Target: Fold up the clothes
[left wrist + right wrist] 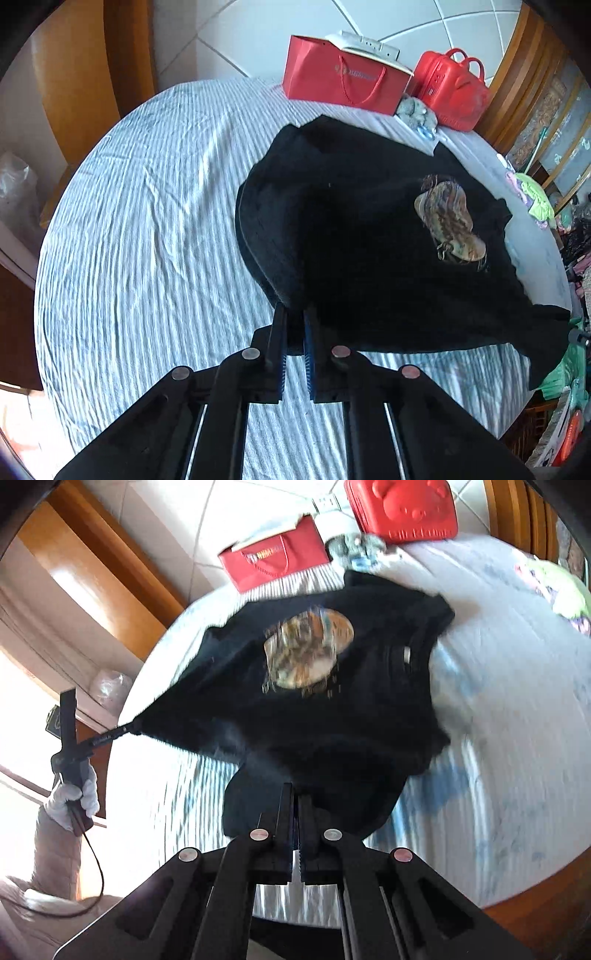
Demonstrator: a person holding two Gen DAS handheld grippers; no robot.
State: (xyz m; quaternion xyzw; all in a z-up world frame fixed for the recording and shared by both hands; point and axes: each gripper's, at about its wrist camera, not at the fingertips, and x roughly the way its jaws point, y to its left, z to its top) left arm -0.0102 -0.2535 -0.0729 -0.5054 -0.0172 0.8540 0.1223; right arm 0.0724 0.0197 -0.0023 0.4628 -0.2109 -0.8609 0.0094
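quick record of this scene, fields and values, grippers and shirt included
surface: bed with striped sheet
garment: black t-shirt, print facing up, stretched between both grippers
left gripper: shut on t-shirt edge
right gripper: shut on t-shirt edge
far end of bed: red paper bag, red case
picture quality: right view blurred

Beyond my tool, a red paper gift bag (341, 83) stands beside a red plastic case (452, 90) on the striped bedsheet (147, 221).
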